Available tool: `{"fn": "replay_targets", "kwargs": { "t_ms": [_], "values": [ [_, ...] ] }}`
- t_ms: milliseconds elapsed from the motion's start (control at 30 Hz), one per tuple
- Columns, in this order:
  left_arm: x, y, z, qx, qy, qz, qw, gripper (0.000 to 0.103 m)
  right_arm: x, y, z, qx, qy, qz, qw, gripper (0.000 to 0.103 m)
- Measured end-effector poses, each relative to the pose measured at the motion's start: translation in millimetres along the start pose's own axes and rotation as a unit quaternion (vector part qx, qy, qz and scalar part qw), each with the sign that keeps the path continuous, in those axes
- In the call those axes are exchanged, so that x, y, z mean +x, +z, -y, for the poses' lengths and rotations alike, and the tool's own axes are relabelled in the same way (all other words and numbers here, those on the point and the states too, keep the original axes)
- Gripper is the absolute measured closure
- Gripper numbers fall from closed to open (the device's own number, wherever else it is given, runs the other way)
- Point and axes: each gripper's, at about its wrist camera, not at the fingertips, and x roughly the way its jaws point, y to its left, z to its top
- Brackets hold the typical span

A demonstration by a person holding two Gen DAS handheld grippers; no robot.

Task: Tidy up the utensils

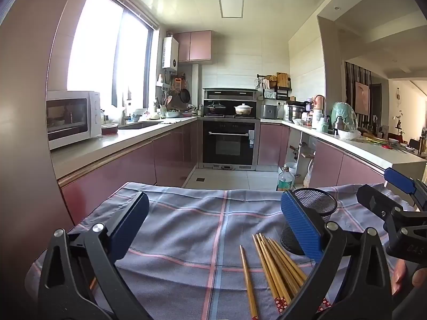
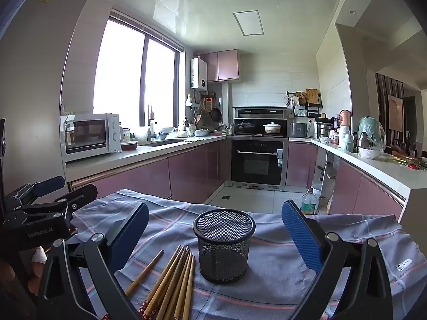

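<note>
Both the left hand-held gripper (image 1: 214,224) and right hand-held gripper (image 2: 215,229) are held wide apart, empty. Chopsticks (image 2: 173,280) are laid beside the upright mesh cup (image 2: 223,245) on the cloth-covered table (image 2: 293,280).

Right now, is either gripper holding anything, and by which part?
Nothing held. Left gripper and right gripper both stand open and empty; the chopsticks lie on the cloth beside the mesh cup.

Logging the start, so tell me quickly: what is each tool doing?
Left tool: open, holding nothing.
Right tool: open, holding nothing.
</note>
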Motion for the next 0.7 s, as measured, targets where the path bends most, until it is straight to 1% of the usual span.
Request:
{"fn": "replay_targets", "kwargs": {
  "t_ms": [33,67,267,433,500,700],
  "values": [
    [0.2,0.0,0.2,0.0,0.0,0.0,1.0,0.006,0.5,0.1,0.2,0.001,0.0,-0.001,1.0,0.007],
    [0.6,0.1,0.5,0.001,0.0,0.0,1.0,0.006,-0.7,-0.1,0.0,-0.001,0.001,0.007,1.0,0.007],
    [5.9,0.5,1.7,0.0,0.001,0.001,1.0,0.006,-1.4,-0.3,-0.4,0.002,0.0,0.005,1.0,0.007],
    [5.1,-0.7,-0.3,-0.002,0.0,0.006,1.0,0.006,-3.6,4.2,-2.4,0.002,0.0,0.007,1.0,0.007],
    [3.9,-0.6,0.2,-0.001,-0.001,0.006,1.0,0.006,0.0,-0.3,2.2,0.005,0.001,0.007,1.0,0.007],
    [0.2,0.6,1.2,-0.003,-0.001,0.007,1.0,0.006,0.1,0.6,2.2,0.006,0.004,0.006,1.0,0.007]
  ]
}}
